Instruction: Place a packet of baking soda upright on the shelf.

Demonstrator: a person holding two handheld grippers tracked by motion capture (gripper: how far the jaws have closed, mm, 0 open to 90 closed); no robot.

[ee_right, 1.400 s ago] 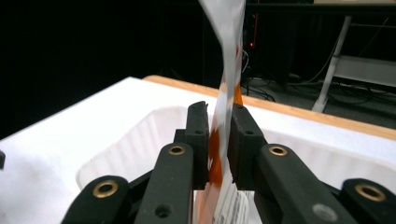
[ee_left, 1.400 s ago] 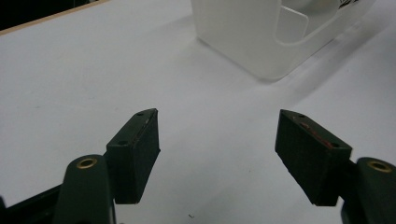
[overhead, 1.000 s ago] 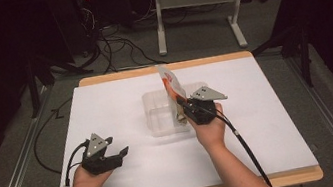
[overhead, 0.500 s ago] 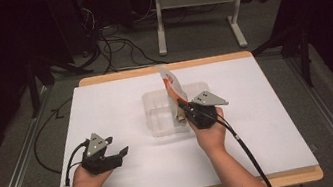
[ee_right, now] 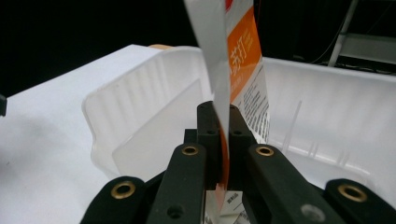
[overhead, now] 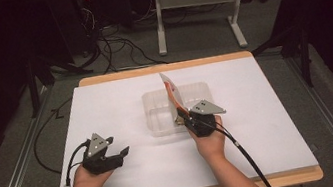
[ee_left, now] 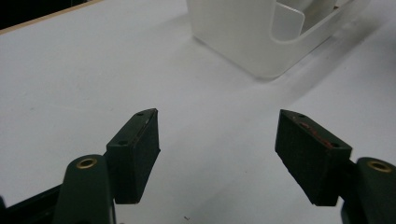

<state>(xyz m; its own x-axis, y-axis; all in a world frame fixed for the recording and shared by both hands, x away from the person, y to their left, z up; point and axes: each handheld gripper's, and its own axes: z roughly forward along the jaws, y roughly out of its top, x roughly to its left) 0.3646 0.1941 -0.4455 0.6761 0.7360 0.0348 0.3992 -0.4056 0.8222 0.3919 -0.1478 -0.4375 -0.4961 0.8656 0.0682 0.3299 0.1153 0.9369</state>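
Looking down from the high view, the right gripper [overhead: 184, 119] sits just right of centre in the frame, at the near right corner of a clear plastic tray [overhead: 159, 125] on the white table [overhead: 280, 121]. Its jaws pinch the lower end of a flat packet [overhead: 171, 93], which stands nearly upright and leans toward the upper left, over the tray's right half. Held by one edge like this, the packet seems meant to go into the tray edge first. The left gripper [overhead: 122, 153] rests at lower left of the frame, well apart from the tray, its jaws pointing right; it looks parked, out of the way.

In the left gripper view, the two black jaws stand spread wide over bare table, with nothing between them. The tray's [ee_left: 252, 42] rounded corner fills the upper right, some way ahead, so this gripper could probably steady the tray if needed.

In the right gripper view, the jaws are pressed together on the packet [ee_right: 233, 60], which rises through the middle to the top edge, orange print on its right face. The tray's [ee_right: 140, 93] wall curves behind and beside it, a divider visible inside at left.
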